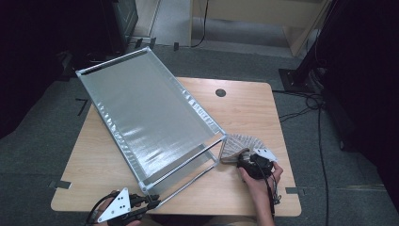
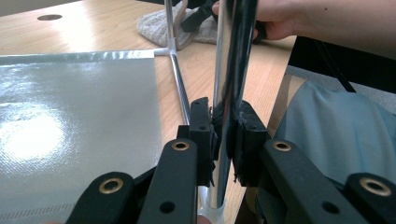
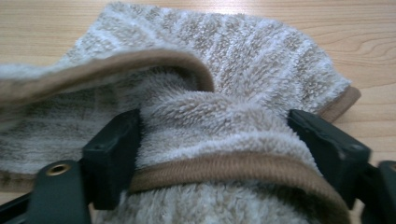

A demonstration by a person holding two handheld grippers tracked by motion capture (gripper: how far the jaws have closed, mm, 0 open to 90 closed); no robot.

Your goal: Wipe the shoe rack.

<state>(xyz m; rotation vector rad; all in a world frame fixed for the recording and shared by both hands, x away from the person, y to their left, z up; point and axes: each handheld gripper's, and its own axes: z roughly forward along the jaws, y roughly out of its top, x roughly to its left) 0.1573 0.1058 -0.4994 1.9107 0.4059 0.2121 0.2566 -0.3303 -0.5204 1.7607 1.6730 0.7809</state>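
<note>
A silver rack (image 1: 150,113) with a mesh sheet tilts from the upper left of the high view down to the table (image 1: 244,113) at centre, and a beige towel (image 1: 237,145) lies bunched just right of its lower corner. The left gripper (image 1: 151,203), at the bottom left, is clamped tight on the rack's chrome tube (image 2: 229,93). The right gripper (image 1: 248,160), on a hand reaching up from the bottom right, has its jaws wide around a fold of the towel (image 3: 219,116), both pads against the pile.
</note>
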